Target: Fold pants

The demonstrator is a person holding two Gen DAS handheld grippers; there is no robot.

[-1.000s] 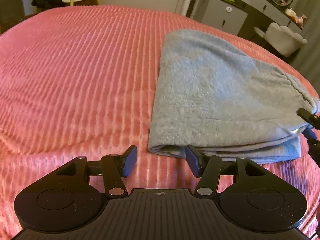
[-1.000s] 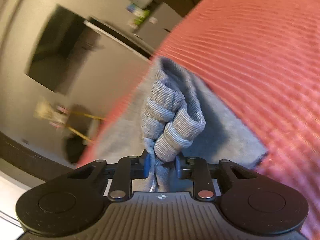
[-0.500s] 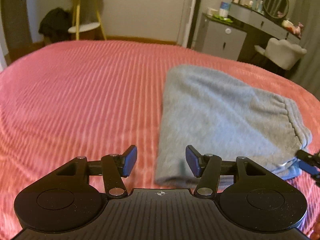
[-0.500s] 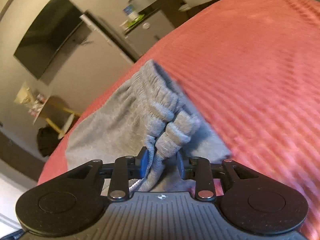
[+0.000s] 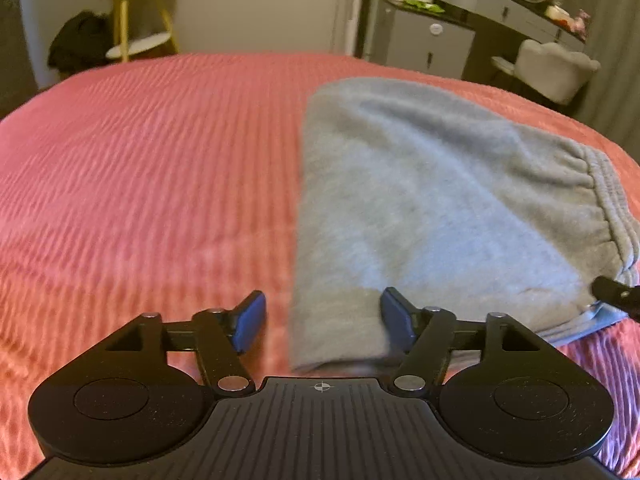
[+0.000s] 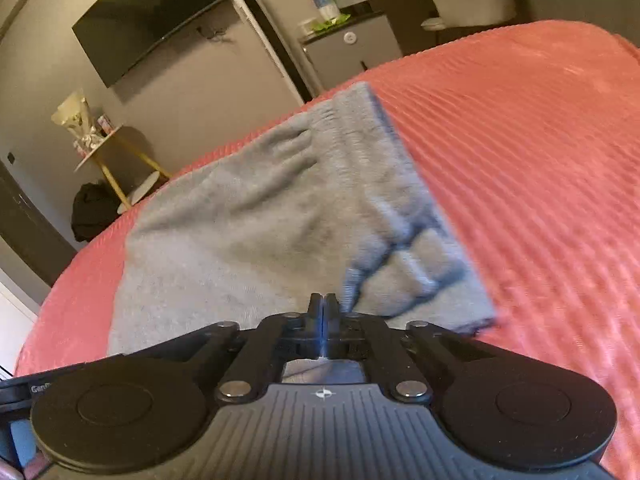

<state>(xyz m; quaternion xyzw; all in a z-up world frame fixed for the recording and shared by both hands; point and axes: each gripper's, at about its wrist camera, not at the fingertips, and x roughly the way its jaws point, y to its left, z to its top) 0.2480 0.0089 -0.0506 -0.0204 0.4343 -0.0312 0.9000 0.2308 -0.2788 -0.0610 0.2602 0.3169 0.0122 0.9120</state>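
Grey sweatpants [image 5: 420,200] lie folded on the pink ribbed bedspread [image 5: 140,180], the elastic waistband [image 5: 612,208] at the right. My left gripper [image 5: 322,320] hovers at the near left corner of the fold. Its jaws are opening, and the cloth lies between the blue pads [image 5: 250,322] without being pressed. The right gripper [image 6: 324,306] is shut with nothing in it, just over the near edge of the pants [image 6: 248,232] beside the waistband [image 6: 392,216]. Its tip also shows in the left wrist view [image 5: 616,296].
Bedspread [image 6: 540,160] stretches wide to the left and right of the pants. Beyond the bed stand a yellow-legged side table [image 5: 136,12], a dark bag [image 5: 80,48], a grey cabinet [image 5: 424,44] and a white chair [image 5: 556,68]. A television [image 6: 148,20] hangs on the wall.
The right gripper let go of the bunched waistband and closed empty; the waistband now lies flat. The left gripper's jaws widened, and the pants' near corner now lies between them.
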